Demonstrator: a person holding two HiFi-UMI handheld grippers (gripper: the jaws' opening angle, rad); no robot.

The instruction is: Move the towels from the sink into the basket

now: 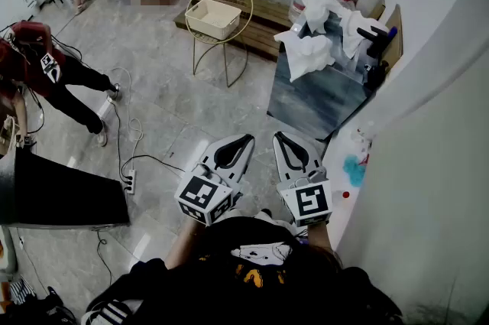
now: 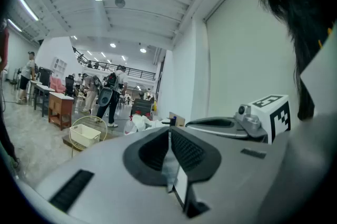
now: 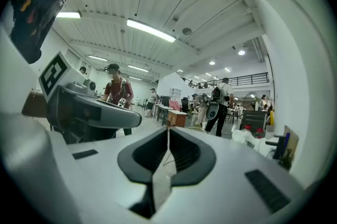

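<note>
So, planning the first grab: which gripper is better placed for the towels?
Probably right: the right gripper sits nearer the towels at the sink; the left gripper is farther over. Both jaws shut, empty.

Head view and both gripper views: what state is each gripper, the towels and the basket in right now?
left gripper: jaws together, nothing between them.
right gripper: jaws together, nothing between them.
towels: crumpled in a heap on the sink, not yet picked up.
basket: upright on a wire stand, no towel visible in it.
</note>
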